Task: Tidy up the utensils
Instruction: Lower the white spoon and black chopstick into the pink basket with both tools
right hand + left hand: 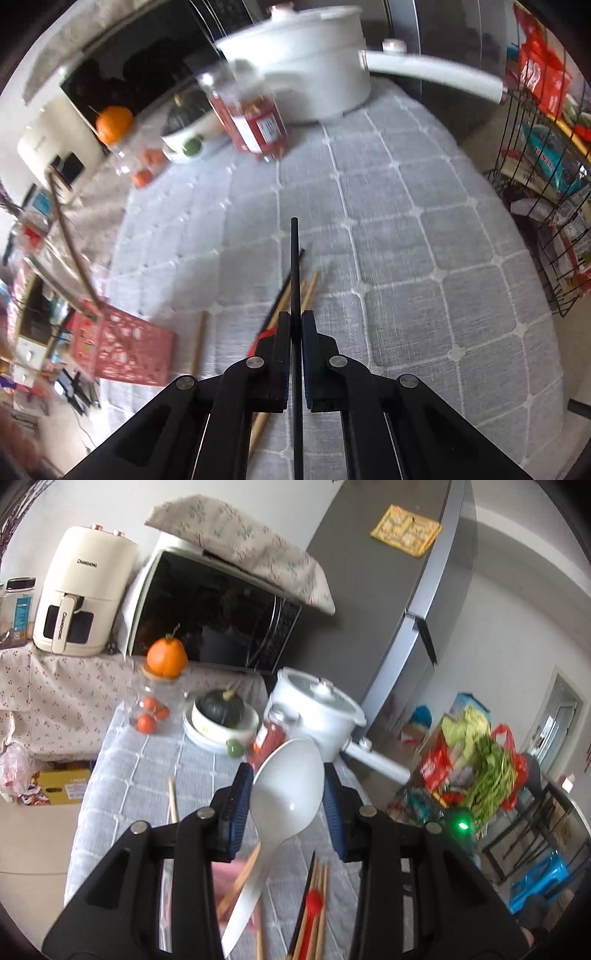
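In the left wrist view my left gripper [288, 781] is shut on the bowl of a white rice spoon [286, 797]; its handle hangs down toward the table. Below it lie wooden chopsticks [319, 904], a black chopstick and a red spoon [314, 901], with a pink basket [231, 882] partly hidden behind the fingers. In the right wrist view my right gripper [294, 321] is shut on a black chopstick [294, 258] held above the table. Wooden chopsticks [308, 291] and another black one lie beneath it. The pink basket [122, 347] sits at the left.
A grey quilted cloth [406, 258] covers the table. At its far side stand a white pot [306, 62] with a long handle, a red-filled jar [255, 114], a bowl holding a green squash [221, 716] and a glass jar with oranges [155, 698]. A wire rack [546, 206] stands right.
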`<state>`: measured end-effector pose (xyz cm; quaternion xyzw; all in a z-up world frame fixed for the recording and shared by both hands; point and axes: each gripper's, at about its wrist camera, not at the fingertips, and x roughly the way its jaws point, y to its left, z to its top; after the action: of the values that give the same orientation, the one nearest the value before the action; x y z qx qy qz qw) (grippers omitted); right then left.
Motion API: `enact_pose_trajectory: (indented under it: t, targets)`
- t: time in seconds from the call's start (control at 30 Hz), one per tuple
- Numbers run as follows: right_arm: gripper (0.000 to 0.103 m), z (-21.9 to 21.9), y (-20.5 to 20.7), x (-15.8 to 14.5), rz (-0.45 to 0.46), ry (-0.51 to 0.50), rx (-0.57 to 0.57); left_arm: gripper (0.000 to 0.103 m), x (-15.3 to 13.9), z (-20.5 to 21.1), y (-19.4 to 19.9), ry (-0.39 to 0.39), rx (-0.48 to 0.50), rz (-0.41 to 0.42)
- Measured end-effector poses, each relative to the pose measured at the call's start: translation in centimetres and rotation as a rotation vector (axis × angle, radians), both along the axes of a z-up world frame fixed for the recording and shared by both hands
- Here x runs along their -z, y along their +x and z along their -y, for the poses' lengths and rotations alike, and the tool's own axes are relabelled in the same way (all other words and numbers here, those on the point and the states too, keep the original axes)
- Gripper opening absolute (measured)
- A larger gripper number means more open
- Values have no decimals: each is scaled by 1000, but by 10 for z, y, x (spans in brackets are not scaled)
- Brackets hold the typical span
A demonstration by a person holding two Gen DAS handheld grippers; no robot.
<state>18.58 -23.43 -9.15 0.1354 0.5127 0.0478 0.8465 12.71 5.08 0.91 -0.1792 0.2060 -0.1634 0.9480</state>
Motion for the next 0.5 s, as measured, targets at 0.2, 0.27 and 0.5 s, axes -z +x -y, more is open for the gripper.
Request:
enact_pose_trajectory:
  t: [0.2, 0.27, 0.5]
  targets:
    - [6, -8, -27, -45, 130, 56, -21, 39, 1, -4, 17, -34, -9, 74]
    - [6, -10, -36, -55, 169, 65, -25, 39, 7, -4, 25, -43, -20, 67]
    - [6, -13, -48, -73, 236, 69, -34, 39, 28, 10, 38, -6, -11, 11]
